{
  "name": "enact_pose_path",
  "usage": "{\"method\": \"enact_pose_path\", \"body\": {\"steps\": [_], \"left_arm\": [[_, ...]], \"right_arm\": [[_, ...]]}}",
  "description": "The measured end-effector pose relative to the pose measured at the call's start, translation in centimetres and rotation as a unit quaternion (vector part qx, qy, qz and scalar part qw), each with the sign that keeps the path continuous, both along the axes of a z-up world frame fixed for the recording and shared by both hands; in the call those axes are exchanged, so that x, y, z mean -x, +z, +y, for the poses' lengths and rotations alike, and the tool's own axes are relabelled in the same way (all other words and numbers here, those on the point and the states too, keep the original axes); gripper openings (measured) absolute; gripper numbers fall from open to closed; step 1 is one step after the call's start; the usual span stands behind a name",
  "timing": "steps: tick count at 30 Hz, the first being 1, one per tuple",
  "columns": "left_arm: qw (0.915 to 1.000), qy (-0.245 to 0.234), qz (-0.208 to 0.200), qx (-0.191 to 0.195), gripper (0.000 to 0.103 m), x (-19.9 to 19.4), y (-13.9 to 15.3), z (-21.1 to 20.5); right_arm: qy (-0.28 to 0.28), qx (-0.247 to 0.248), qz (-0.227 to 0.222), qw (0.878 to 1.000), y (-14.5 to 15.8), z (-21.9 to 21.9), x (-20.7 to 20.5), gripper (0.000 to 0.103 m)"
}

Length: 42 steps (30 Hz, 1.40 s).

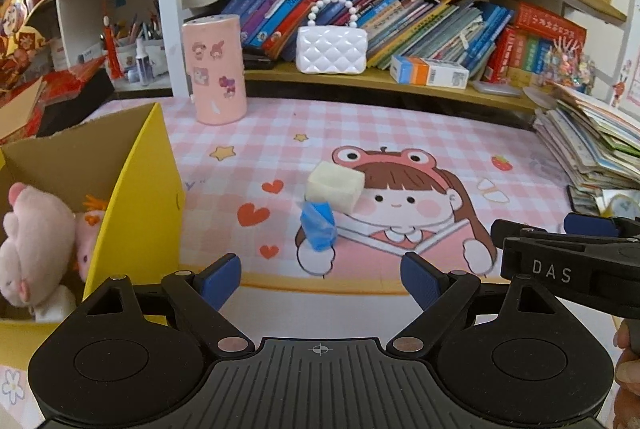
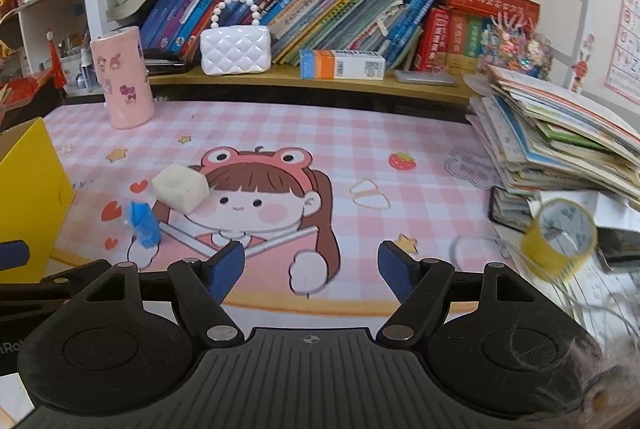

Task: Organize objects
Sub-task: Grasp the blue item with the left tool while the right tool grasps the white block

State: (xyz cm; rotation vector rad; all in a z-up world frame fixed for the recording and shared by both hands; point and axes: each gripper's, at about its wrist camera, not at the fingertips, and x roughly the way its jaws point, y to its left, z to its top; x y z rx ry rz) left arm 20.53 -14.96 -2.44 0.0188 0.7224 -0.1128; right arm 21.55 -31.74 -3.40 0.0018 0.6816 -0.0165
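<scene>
A cream foam block (image 1: 335, 187) lies on the pink checked desk mat (image 1: 400, 133), with a small blue wrapped item (image 1: 318, 225) just in front of it. Both also show in the right wrist view, the block (image 2: 180, 187) and the blue item (image 2: 144, 223) at the left. A yellow cardboard box (image 1: 138, 205) at the left holds pink plush toys (image 1: 36, 229). My left gripper (image 1: 322, 279) is open and empty, short of the blue item. My right gripper (image 2: 312, 267) is open and empty over the mat's front edge; its side shows in the left wrist view (image 1: 568, 253).
A pink cylinder with stickers (image 1: 214, 69) stands at the mat's back left. A white quilted purse (image 1: 331, 47) and an orange-blue carton (image 1: 428, 71) sit on the bookshelf. A stack of books (image 2: 560, 141) and a yellow tape roll (image 2: 560, 235) lie at the right.
</scene>
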Motion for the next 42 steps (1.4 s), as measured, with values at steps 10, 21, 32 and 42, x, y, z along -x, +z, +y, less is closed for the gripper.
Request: {"method": "enact_pose_path", "body": {"steps": [10,21,32,42], "left_arm": [[0.9994,0.019,0.009,-0.027,0.088,-3.5,-1.6,-1.4],[0.9973,0.033,0.034,-0.057,0.058,-8.3,-5.1,-2.8],[0.9985,0.041,0.020,-0.029,0.021,-6.0,-3.3,-0.7],[0.9992,0.029,0.011,-0.027,0.021,0.0,-0.5,1.8]], "right_arm": [[0.024,-0.032,0.002,0.999,-0.7,-1.4,-4.2,0.071],[0.036,-0.043,0.000,0.998,-0.8,-1.2,-7.6,0.071],[0.103,-0.056,0.010,0.993,-1.5,0.4,-9.1,0.071],[0.272,0.000,0.007,0.962,-5.6,7.4,-13.9,0.072]]}}
